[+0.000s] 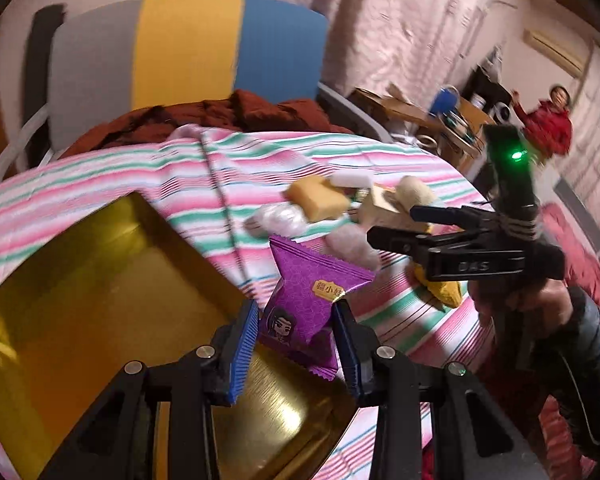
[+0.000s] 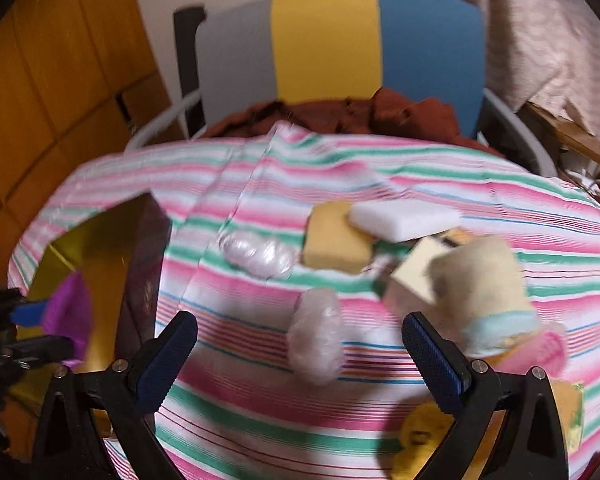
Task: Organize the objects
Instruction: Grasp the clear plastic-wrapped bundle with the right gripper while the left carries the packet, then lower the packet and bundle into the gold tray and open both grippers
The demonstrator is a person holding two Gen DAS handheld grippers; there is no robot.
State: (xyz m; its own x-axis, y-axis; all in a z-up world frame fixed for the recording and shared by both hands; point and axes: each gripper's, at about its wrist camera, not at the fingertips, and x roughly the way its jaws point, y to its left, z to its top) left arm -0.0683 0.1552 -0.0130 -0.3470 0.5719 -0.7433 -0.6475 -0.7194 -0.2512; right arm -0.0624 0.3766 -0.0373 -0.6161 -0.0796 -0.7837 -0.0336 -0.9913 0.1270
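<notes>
The left tongs (image 1: 294, 336) pinch a crinkly purple snack packet (image 1: 304, 300) over the gold box's (image 1: 100, 280) near right corner; carry it further inside before releasing. The right tongs (image 2: 300, 344) gape wide above a soft plastic-wrapped lump (image 2: 316, 336) on the striped desk (image 2: 260, 420).

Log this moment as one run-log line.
left gripper: shut on purple snack packet, over gold box | right gripper: open, above clear wrapped bundle
</notes>
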